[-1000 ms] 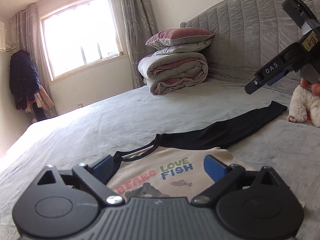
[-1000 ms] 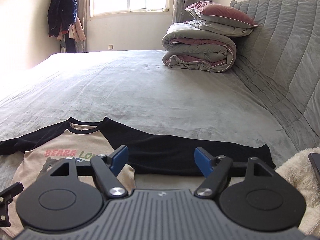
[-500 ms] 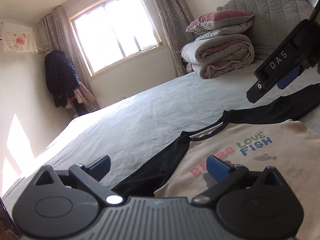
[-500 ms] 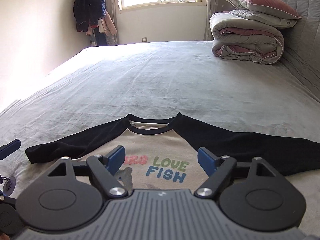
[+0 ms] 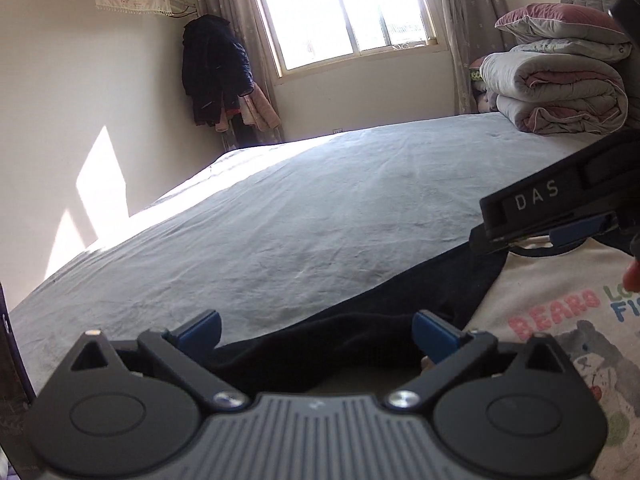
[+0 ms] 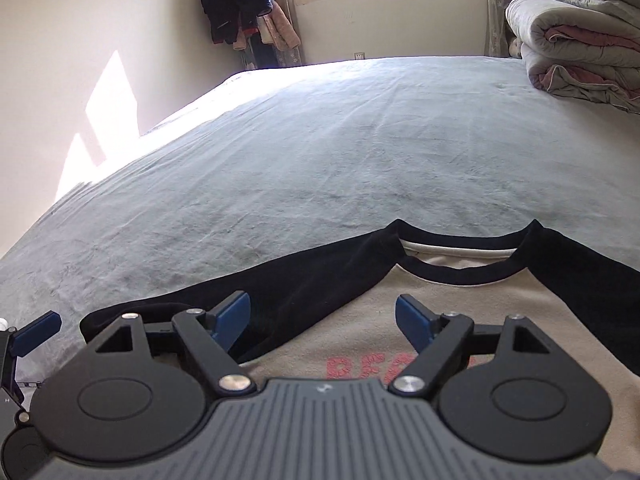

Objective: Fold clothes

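Note:
A cream shirt (image 6: 520, 304) with black sleeves and a "BEARS LOVE FISH" print lies flat on the grey bed (image 6: 320, 152). My right gripper (image 6: 324, 318) hovers open low over the chest, where the left sleeve (image 6: 280, 276) joins it. Nothing sits between its blue pads. In the left wrist view my left gripper (image 5: 316, 332) is open just above that black sleeve (image 5: 360, 320), with the cream body (image 5: 552, 320) to its right. The right gripper (image 5: 560, 220) shows there at the right edge, over the collar. One left gripper finger (image 6: 36, 332) shows at the right wrist view's left edge.
A folded quilt with pillows (image 5: 556, 92) is stacked at the far right of the bed (image 5: 320, 208). Coats (image 5: 216, 68) hang in the corner beside the window (image 5: 344, 12). A pale wall runs along the bed's left side.
Both grippers have swung left and come lower. The left one went from the shirt's chest to the left sleeve. The right one went from the right sleeve to the chest.

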{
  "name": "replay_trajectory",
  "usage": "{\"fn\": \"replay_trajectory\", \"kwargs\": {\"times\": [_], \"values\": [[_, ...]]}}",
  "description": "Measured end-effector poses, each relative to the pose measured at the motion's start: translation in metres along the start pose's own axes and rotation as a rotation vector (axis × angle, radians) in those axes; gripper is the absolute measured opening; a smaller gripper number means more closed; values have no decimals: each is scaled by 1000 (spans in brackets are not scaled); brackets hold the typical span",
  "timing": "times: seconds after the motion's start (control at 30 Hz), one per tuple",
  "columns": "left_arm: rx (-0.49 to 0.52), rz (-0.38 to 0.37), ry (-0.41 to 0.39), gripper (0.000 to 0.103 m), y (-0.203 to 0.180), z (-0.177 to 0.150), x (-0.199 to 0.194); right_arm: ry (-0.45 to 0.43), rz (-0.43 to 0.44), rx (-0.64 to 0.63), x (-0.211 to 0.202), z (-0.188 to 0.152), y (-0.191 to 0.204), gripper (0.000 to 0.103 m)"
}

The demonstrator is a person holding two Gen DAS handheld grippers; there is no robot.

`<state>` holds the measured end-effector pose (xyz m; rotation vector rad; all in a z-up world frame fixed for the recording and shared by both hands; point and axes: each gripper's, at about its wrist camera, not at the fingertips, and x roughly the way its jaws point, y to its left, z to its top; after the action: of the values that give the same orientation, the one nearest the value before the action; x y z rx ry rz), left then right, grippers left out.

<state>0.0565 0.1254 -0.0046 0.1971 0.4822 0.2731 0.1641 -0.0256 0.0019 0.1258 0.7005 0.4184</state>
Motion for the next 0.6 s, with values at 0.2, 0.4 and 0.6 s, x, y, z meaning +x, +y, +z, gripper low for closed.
{"fn": "replay_trajectory", "kwargs": {"times": [0.2,0.4,0.6], "values": [[-20,52,22,102,11,-1,12,-34,43,-9,31,5,14,84],[-64,32,83,102,21,-4,21,-30,49,-37,57,-10,15,85],[-116,-16,138,102,27,-11,20,-7,49,-32,76,-31,0,85]]}}
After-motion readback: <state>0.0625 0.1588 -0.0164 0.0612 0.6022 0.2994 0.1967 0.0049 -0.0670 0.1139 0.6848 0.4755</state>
